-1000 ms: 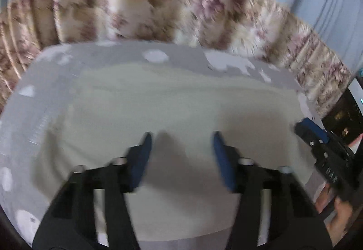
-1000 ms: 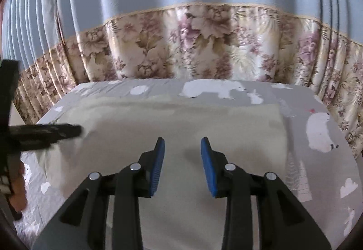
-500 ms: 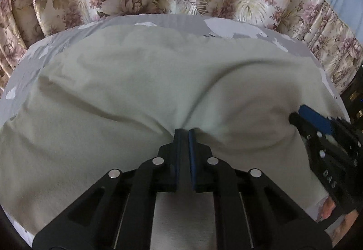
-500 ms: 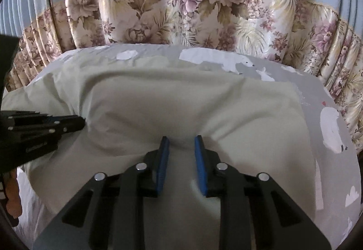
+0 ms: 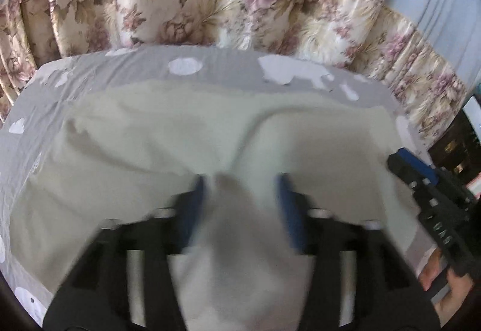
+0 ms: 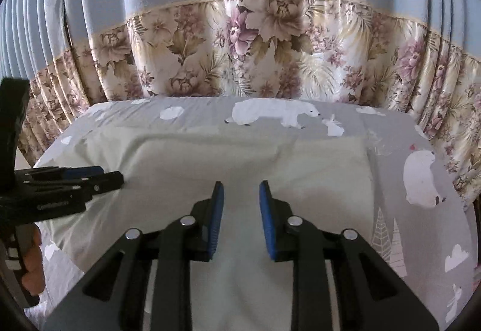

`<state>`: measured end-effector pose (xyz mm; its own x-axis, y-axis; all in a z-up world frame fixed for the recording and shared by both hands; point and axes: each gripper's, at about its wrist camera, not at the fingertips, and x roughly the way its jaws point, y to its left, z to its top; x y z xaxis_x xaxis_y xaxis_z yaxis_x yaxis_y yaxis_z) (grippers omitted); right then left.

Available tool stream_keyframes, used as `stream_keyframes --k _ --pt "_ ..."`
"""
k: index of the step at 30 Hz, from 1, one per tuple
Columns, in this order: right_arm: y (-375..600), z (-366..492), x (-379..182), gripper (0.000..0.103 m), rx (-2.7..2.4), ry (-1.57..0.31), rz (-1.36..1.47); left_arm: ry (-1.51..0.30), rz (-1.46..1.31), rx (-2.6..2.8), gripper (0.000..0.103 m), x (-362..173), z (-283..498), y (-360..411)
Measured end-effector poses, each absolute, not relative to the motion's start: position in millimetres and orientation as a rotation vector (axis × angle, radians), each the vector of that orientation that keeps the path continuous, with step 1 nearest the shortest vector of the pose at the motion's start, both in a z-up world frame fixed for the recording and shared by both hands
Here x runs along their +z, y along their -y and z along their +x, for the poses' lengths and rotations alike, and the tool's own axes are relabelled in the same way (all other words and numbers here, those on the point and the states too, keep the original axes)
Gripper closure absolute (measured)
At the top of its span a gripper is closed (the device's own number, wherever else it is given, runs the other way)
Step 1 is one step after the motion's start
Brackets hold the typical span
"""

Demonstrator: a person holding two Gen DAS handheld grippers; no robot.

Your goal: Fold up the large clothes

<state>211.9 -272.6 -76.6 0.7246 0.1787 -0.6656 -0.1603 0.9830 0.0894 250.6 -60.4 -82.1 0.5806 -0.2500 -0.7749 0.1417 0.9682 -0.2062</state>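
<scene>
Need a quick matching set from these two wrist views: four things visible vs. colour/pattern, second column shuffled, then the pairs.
Column 1
1. garment
2. bed sheet
3. lower curtain band
4. right claw pads

Column 2
A. floral, cream with pink blooms
B. blue
C. pale cream, plain
D. grey with white polar bears

Pairs: 1-C, 2-D, 3-A, 4-B
</scene>
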Motion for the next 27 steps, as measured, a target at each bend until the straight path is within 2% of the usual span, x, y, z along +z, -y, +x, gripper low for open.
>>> stream_keyframes --k 5,9,19,20,23,24,25,27 --pt "256 206 -100 0.077 0.189 -0.797 -0.024 -0.954 -0.057 -0.235 0.043 -97 247 92" --pt "255 204 -124 0.085 0.187 -0.787 -0.148 -0.978 0.013 -0.222 0.041 -118 252 99" --pt "264 197 -119 0.087 0.235 -0.775 -0.150 -0.933 0.065 -0.218 0.036 -119 247 96" --pt "269 189 -110 0.084 0.246 -0.769 -0.122 -0.923 0.053 -0.218 0.036 -115 243 92" --pt "284 166 -89 0.084 0.244 -0.732 -0.098 -0.901 0.030 -0.200 0.036 -101 225 74" --pt "287 162 -87 0.083 0.238 -0.730 -0.112 -0.889 0.010 -0.206 0.035 -96 215 62" --pt "292 158 -86 0.083 0.222 -0.734 -0.135 -0.874 -0.004 -0.194 0.029 -93 207 50" --pt "300 156 -91 0.067 0.188 -0.744 -0.161 -0.849 -0.009 -0.117 0.024 -91 195 21"
